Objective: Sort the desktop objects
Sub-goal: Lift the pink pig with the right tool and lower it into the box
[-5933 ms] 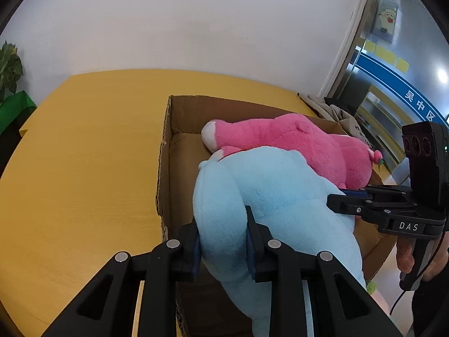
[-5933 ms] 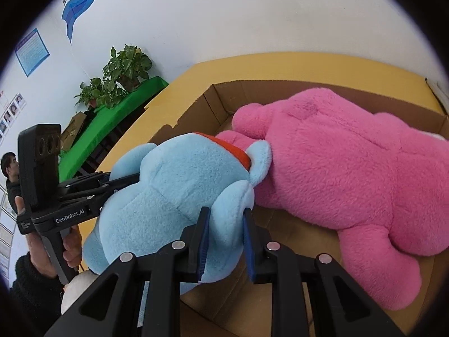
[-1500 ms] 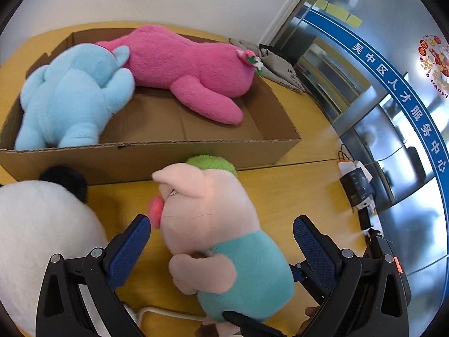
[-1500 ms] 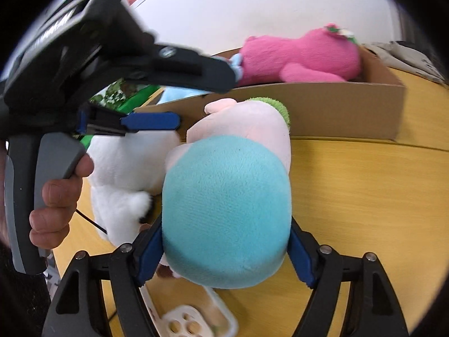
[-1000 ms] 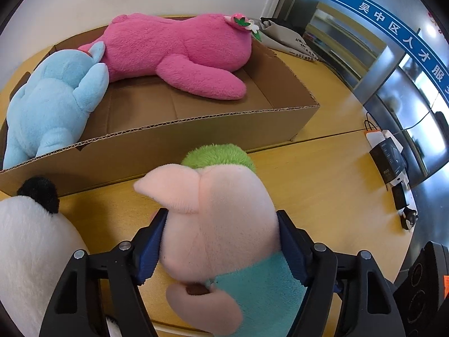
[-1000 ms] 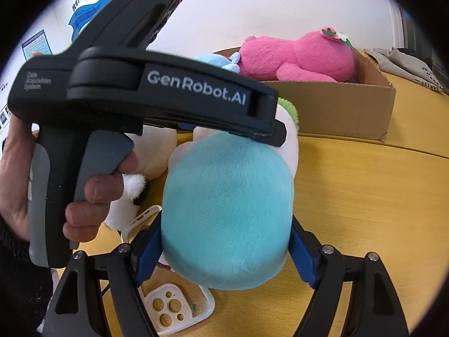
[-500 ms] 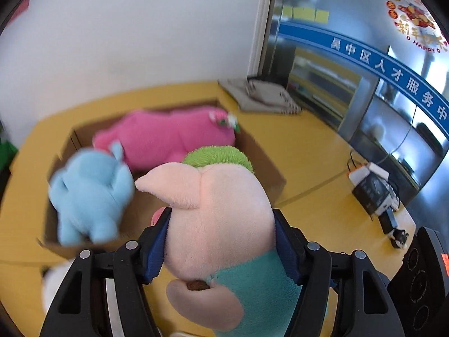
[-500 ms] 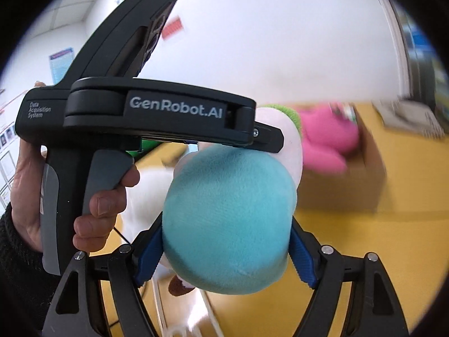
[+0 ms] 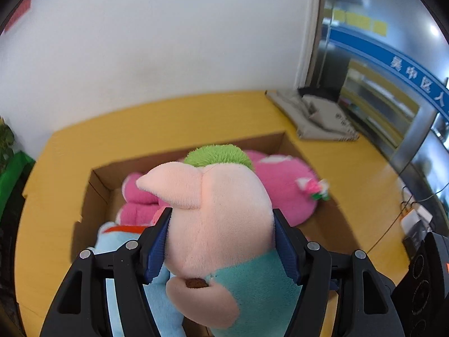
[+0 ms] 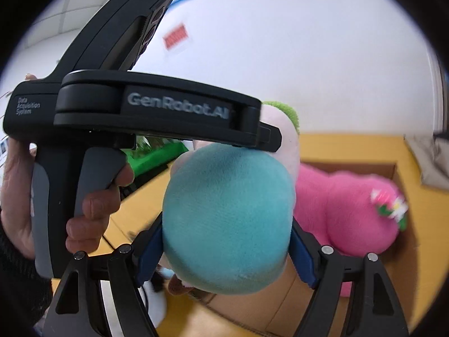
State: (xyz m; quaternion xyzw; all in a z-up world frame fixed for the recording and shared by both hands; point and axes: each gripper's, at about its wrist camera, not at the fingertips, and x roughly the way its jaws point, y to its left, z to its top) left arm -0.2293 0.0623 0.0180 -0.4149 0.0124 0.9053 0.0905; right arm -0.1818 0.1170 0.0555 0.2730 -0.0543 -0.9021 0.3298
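Left wrist view: the left tongs are clamped on the pale pink head of a plush pig with a green tuft and teal shirt. A second ago the pig sat low on the yellow worktop, in front of the cardboard box; now it is lifted and hangs over the box, with the worktop far below. Inside the box lie a pink plush and, nearer the camera, a blue plush (mostly hidden behind the tongs).

Right wrist view: the right tongs grip the pig's teal body from both sides, blue pads pressed into the fabric. A person's hand holds the other tool's handle at the left. The pink plush shows behind, inside the box.

Both tools carry one toy together — head and body. The lift looks done, so what likely remains is lowering the pig into free space in the box — and then letting go.
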